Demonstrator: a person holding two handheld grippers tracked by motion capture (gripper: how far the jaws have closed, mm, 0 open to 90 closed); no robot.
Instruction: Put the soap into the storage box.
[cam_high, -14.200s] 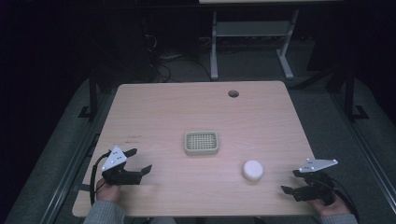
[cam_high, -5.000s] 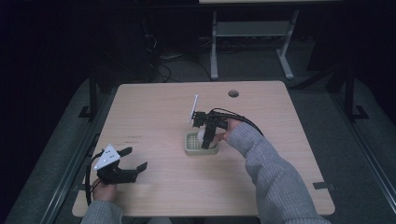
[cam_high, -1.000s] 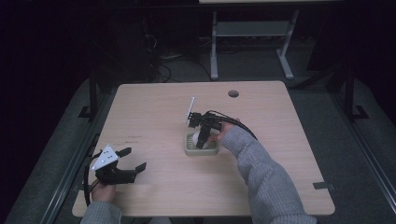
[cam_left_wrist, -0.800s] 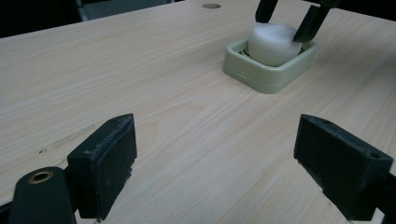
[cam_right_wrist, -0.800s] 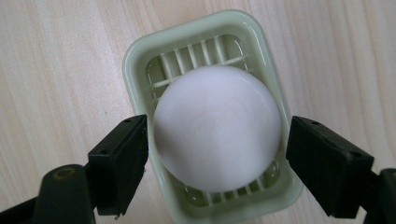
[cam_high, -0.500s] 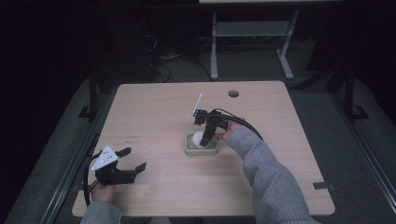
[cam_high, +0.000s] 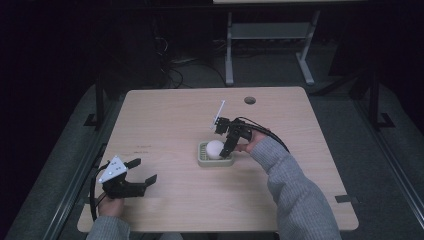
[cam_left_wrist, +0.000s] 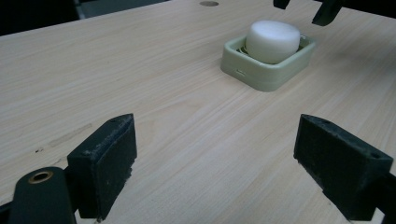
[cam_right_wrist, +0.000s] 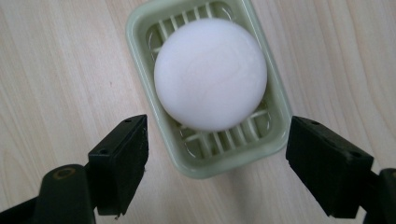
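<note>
Right gripper view: soap in dish, jaws apart

Right gripper (cam_right_wrist: 215, 163) wide open above green soap dish (cam_right_wrist: 140, 32), gripping nothing. White round soap (cam_right_wrist: 210, 74) sits in dish, mid-table (cam_high: 165, 120). Left gripper (cam_high: 134, 180) open, empty, well apart near table's front edge.

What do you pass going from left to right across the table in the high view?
Left hand-held gripper → green soap dish → white round soap lying in the dish → right hand-held gripper, open beside the soap → grey sleeve.
</note>
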